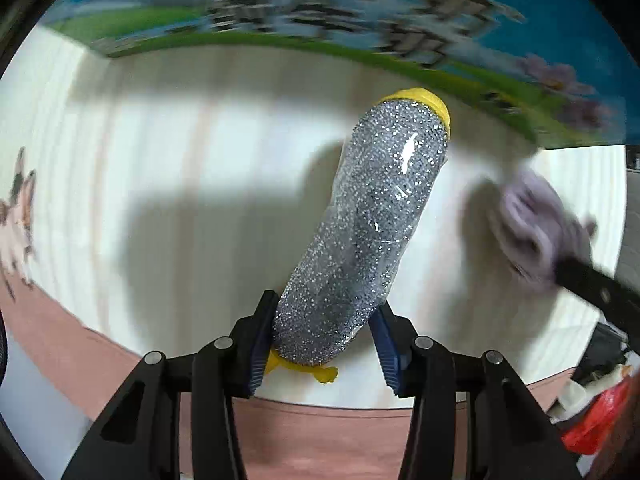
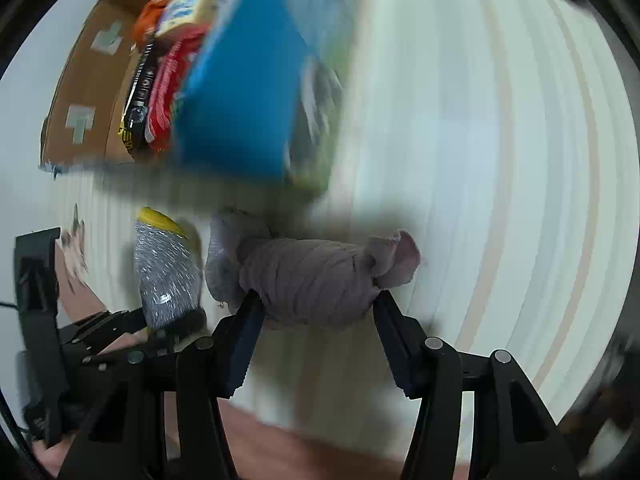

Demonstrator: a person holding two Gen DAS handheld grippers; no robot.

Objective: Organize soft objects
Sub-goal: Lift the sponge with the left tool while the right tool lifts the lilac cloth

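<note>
We are mid-task: our left gripper pinches a glittery sponge at frame center, our right gripper pinches a gray plush toy, both above the tabletop, neither put away yet.

Blue printed box and snack packets beside a cardboard box on a striped white surface

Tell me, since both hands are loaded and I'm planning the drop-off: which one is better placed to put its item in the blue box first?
Probably the right gripper: its purple plush sits just below the blue box, closer than the left gripper's silver sponge.
</note>
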